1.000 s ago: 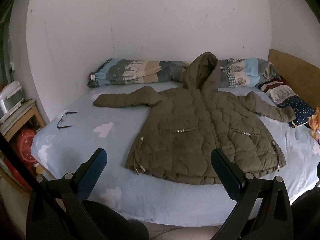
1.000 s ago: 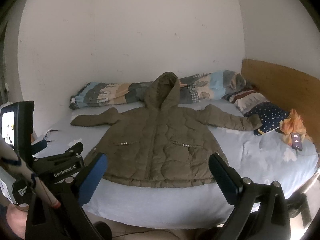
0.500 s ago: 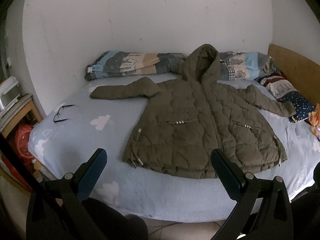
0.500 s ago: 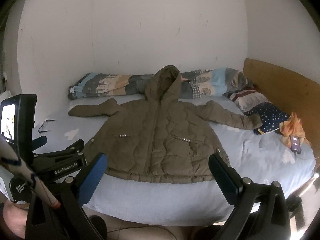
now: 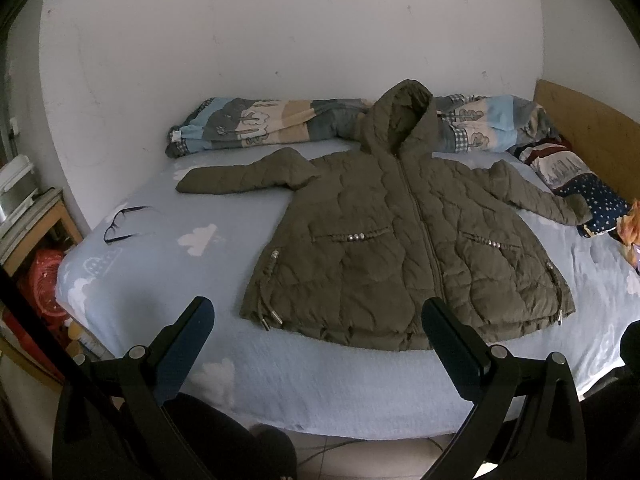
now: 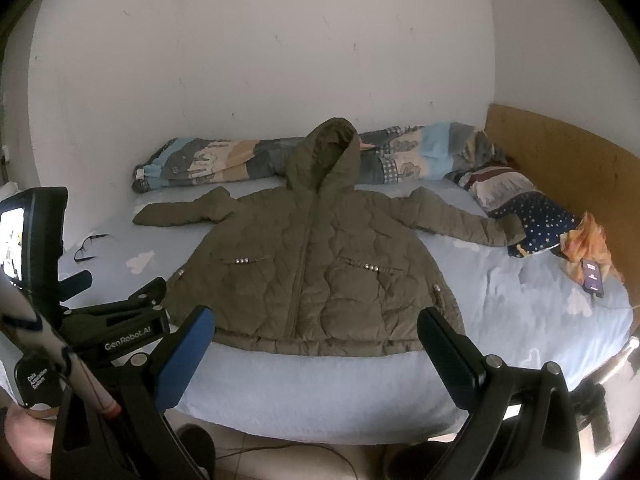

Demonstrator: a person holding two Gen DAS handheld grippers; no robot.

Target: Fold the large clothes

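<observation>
Both the left gripper [image 5: 316, 328] and right gripper [image 6: 314, 332] hover spread wide, seemingly short of the jacket [image 5: 404, 240].

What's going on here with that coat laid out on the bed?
A person holds a gripper in each hand in front of a bed. The left gripper and right gripper both have their jaws open and hold nothing. The olive hooded jacket lies flat, zipped, sleeves spread; folding has not begun.

L tongs [image 5: 318, 334] & R tongs [image 6: 314, 340] both gaping wide, empty.
</observation>
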